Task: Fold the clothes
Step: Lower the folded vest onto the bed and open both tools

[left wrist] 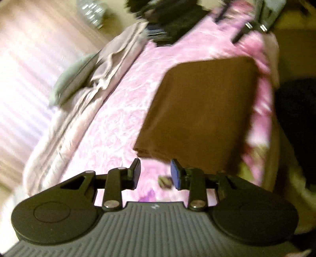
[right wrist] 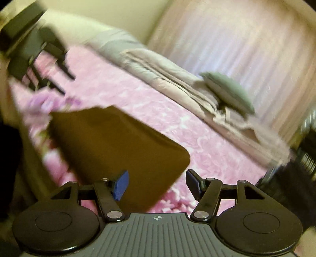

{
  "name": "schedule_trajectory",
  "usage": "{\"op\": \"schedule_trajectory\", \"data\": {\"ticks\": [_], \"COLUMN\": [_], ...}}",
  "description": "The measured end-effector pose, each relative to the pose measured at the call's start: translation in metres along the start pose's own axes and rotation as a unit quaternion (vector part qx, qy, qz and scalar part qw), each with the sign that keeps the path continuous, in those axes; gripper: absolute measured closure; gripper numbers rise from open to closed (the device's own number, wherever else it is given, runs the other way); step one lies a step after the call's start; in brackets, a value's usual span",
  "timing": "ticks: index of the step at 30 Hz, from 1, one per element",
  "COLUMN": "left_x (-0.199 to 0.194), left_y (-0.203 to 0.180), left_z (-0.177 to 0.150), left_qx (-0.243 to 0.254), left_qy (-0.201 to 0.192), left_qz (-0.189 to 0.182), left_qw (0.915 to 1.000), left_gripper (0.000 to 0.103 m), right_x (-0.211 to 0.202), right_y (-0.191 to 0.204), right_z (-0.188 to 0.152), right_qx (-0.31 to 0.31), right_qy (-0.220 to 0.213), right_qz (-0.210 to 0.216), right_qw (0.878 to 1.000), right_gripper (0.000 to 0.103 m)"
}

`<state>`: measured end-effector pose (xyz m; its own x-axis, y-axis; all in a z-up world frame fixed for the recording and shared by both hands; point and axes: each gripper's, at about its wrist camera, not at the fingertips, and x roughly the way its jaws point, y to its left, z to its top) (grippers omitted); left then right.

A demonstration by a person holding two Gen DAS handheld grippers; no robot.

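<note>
Brown cloth [left wrist: 199, 110], one piece, lies folded into a flat rectangle on the pink bedspread [left wrist: 118, 122] of the bed, toward its near edge. We see it just ahead of both tongs and touched by neither. Our left tongs [left wrist: 155, 174] stand parted with nothing between the pads. Our right tongs [right wrist: 157, 184] gape wider, also with nothing in them, above the cloth's near corner. Along the far side of the bed runs one crumpled beige blanket [right wrist: 177, 81], with one grey-green pillow [right wrist: 227, 89] resting on it. Behind these hangs a pale curtain [right wrist: 237, 39]. Dark items [left wrist: 173, 15] sit at one end of the bed, too blurred to name.
</note>
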<state>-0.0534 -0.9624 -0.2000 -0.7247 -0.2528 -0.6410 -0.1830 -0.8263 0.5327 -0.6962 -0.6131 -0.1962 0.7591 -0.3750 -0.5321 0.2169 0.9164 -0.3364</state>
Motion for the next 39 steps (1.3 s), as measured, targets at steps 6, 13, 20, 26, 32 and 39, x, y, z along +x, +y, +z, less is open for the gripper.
{"op": "schedule_trajectory", "data": {"ticks": [6, 13, 20, 26, 32, 39], "left_x": [0.07, 0.115, 0.112, 0.108, 0.105, 0.098], "left_y": [0.046, 0.065, 0.06, 0.045, 0.035, 0.029], "left_z": [0.019, 0.013, 0.013, 0.021, 0.024, 0.027], "left_qx": [-0.135, -0.211, -0.214, -0.166, -0.146, -0.13], "left_qy": [0.027, 0.049, 0.051, 0.067, 0.081, 0.091], "left_qz": [-0.05, -0.078, -0.067, -0.026, 0.0, 0.015], "left_qw": [0.9892, 0.973, 0.9732, 0.9834, 0.986, 0.9873], "left_gripper": [0.079, 0.081, 0.081, 0.081, 0.083, 0.083], "right_x": [0.075, 0.144, 0.13, 0.079, 0.059, 0.033], "right_y": [-0.06, -0.1, -0.106, -0.07, -0.01, -0.007], "right_z": [0.029, 0.023, 0.019, 0.033, 0.01, 0.015], "right_qx": [0.118, 0.175, 0.233, 0.189, 0.142, 0.152], "right_qy": [0.041, 0.107, 0.078, 0.047, 0.096, 0.067], "right_qz": [0.028, 0.051, 0.053, 0.051, 0.091, 0.078], "right_qw": [0.992, 0.977, 0.968, 0.98, 0.981, 0.983], "right_gripper": [0.062, 0.062, 0.062, 0.062, 0.061, 0.061]}}
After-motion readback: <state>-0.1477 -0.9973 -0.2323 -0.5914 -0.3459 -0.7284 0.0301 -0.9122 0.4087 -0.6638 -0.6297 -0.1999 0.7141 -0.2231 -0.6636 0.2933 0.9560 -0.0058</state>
